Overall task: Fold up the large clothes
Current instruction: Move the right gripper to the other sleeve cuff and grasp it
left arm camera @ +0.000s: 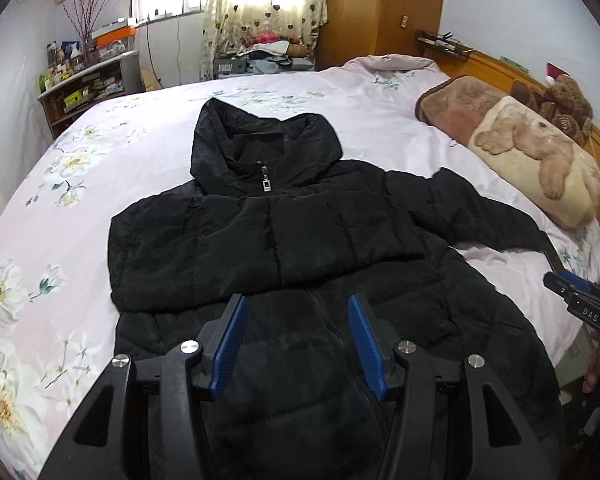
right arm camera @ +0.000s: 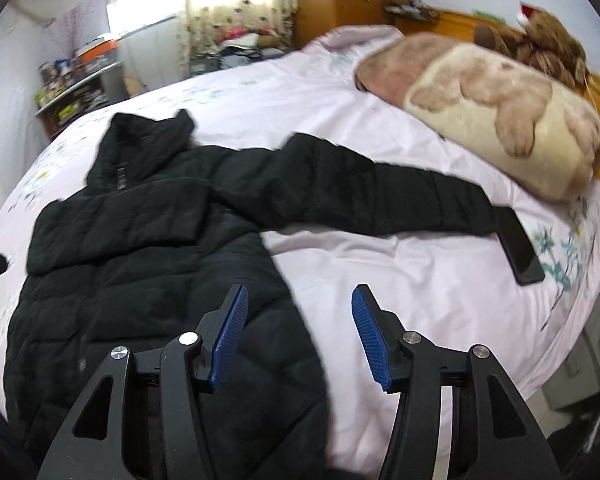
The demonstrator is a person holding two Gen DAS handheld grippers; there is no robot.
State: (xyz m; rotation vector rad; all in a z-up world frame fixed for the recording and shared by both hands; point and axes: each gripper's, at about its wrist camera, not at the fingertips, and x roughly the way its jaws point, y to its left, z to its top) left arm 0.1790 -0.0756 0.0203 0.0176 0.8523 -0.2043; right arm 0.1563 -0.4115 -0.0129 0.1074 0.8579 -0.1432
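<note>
One sleeve of the black jacket (left arm camera: 300, 248) is folded in; my left gripper (left arm camera: 296, 344) and right gripper (right arm camera: 296, 336), fingers apart and empty, next take the outstretched sleeve (right arm camera: 380, 200).

Bare sheet (right arm camera: 400, 280) between jacket (right arm camera: 148, 248) and phone (right arm camera: 518, 246)

The black jacket (left arm camera: 308, 240) is a quilted, padded cloth with a slightly crinkled, faintly shiny shell and a small metal zip pull (left arm camera: 265, 184) at the collar, and it lies on a smooth matt cotton-like bed sheet (left arm camera: 80, 208) printed with flowers. Each tool (left arm camera: 296, 344) (right arm camera: 298, 336) looks like matt black plastic with ribbed blue pads (left arm camera: 230, 344) and bright polished metal pins (left arm camera: 190, 347). The folded blanket (right arm camera: 500, 120) and the teddy bear (left arm camera: 568, 100) are fluffy plush, the headboard (left arm camera: 496, 64) and wardrobe (left arm camera: 380, 8) are glossy varnished wood, and the phone (right arm camera: 518, 246) is smooth glossy black.
</note>
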